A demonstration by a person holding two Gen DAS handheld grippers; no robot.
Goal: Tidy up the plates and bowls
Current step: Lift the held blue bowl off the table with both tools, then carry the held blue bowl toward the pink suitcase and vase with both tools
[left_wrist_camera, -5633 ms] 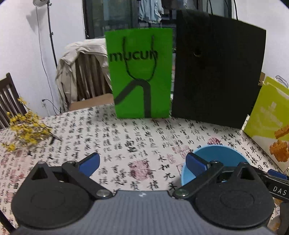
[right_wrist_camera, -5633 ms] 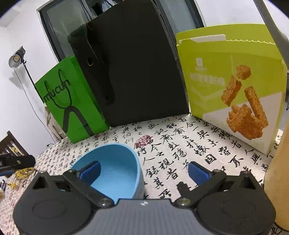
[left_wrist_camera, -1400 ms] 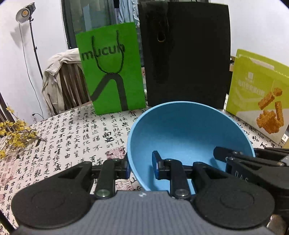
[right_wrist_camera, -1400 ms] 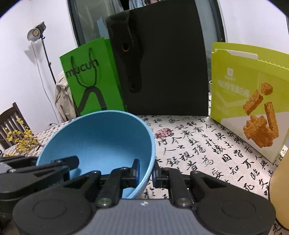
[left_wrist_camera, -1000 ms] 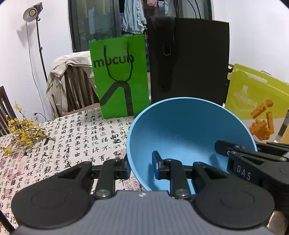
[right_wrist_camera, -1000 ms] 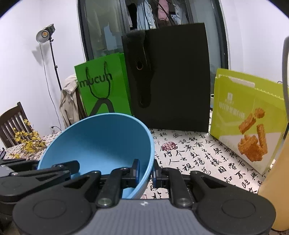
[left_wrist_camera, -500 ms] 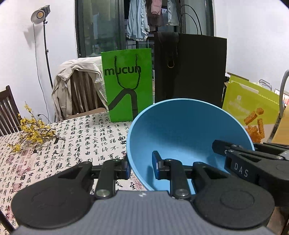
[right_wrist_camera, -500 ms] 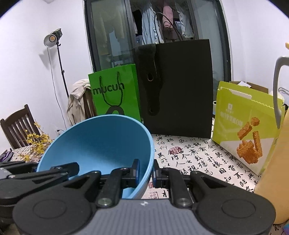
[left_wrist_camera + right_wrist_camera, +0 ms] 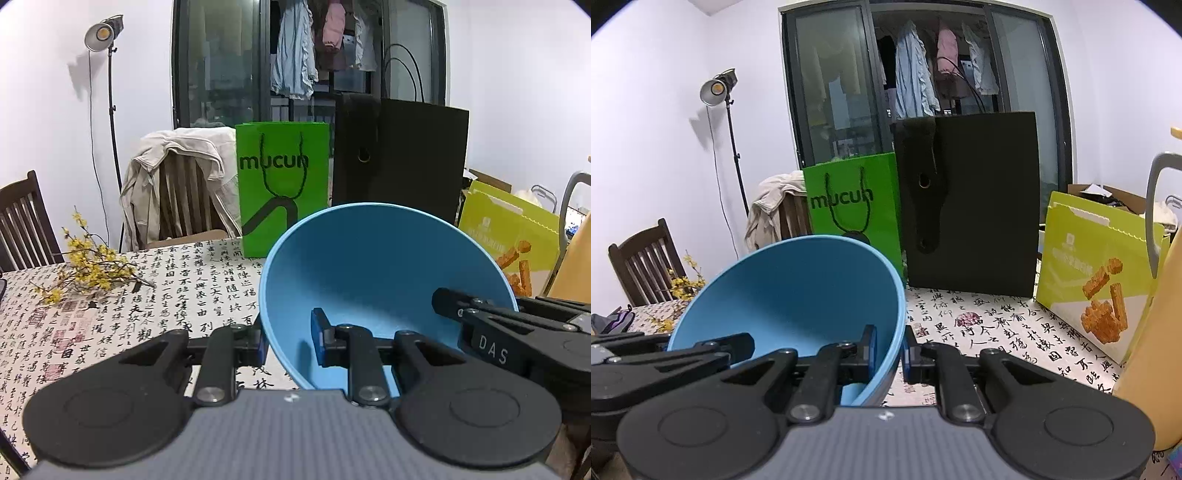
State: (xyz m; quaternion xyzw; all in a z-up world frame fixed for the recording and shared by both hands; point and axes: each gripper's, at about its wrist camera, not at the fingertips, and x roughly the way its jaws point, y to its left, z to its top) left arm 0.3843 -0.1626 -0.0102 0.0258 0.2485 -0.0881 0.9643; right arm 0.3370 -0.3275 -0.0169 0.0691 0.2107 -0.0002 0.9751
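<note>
A blue bowl (image 9: 373, 266) is held in the air above the table by both grippers, tilted with its mouth toward the cameras. My left gripper (image 9: 288, 338) is shut on its left wall, one blue pad inside and one outside. My right gripper (image 9: 888, 349) is shut on its right wall (image 9: 894, 325) in the same way. In the left wrist view the right gripper's black body (image 9: 517, 339) reaches in from the right. In the right wrist view the left gripper's body (image 9: 657, 354) comes in from the left. No plates are in view.
A table with a calligraphy-print cloth (image 9: 110, 317) lies below. At its back stand a green "mucun" bag (image 9: 282, 192), a black bag (image 9: 399, 162) and a yellow-green snack box (image 9: 1097, 280). Yellow flowers (image 9: 88, 266) lie at left. A yellow jug (image 9: 1156, 332) stands close at right. Chairs (image 9: 26, 221) stand behind.
Both grippers have risen with the blue bowl still clamped between them; the bags and table have dropped and shrunk in both views, and more of the window shows.
</note>
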